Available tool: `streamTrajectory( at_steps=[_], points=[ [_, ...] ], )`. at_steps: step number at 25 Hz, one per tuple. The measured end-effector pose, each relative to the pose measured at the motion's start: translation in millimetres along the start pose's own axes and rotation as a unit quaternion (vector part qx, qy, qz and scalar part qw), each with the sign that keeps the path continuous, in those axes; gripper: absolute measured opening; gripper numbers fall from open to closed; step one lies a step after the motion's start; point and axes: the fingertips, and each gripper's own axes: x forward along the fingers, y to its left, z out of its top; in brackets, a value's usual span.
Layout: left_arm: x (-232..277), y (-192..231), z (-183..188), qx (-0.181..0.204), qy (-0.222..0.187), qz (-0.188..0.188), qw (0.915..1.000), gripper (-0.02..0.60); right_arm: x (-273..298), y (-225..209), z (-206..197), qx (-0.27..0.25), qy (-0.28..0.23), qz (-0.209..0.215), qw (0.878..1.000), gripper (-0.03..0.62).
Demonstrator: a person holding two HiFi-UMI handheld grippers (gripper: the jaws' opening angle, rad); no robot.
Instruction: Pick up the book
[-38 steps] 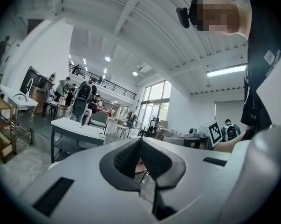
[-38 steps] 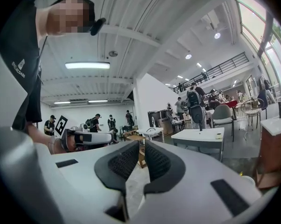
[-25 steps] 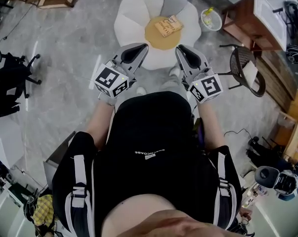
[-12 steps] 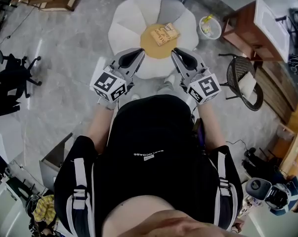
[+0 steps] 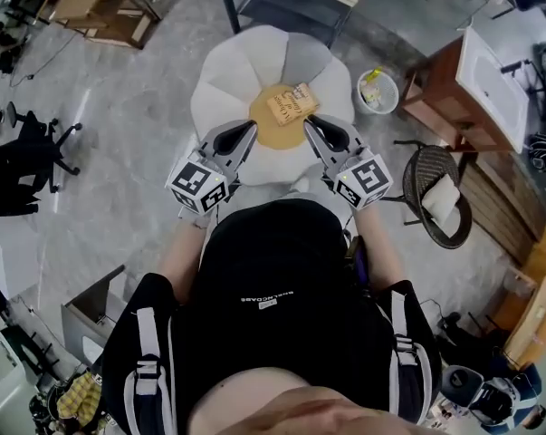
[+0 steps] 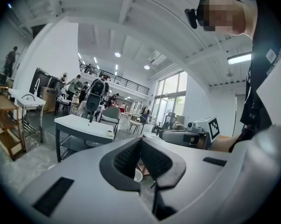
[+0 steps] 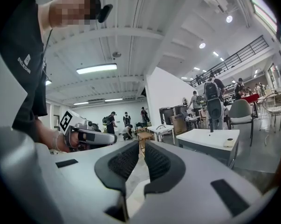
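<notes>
Left gripper [image 5: 251,128], right gripper [image 5: 310,123] nearer book [image 5: 292,103], jaws together

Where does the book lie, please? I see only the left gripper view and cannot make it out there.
Observer: In the head view the book lies on the tan centre of a white petal-shaped cushion.
Operator: Thank you. Are the right tongs holding anything?
Observer: No. In their own view the right tongs are shut with nothing between them.
Operator: Does anything stand close by on that side?
Observer: A dark round chair with a white pad on its seat stands right of the cushion in the head view.
</notes>
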Motion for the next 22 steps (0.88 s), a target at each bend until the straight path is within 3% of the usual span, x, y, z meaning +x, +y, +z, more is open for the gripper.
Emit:
streamTrajectory(
  at_steps=[11, 22],
  points=[
    [81.2, -29.8, 3.8, -0.003, -0.006, 0.020, 0.9998, 0.015, -47.4, -94.6, 6.0, 0.050, -0.013, 0.002, 0.999, 0.055],
    [85.4, -17.1, 4.1, -0.016, 0.001, 0.034, 0.9993, 0.015, -40.7, -126.4, 9.7, 0.087, -0.017, -0.016, 0.996, 0.055]
  ],
)
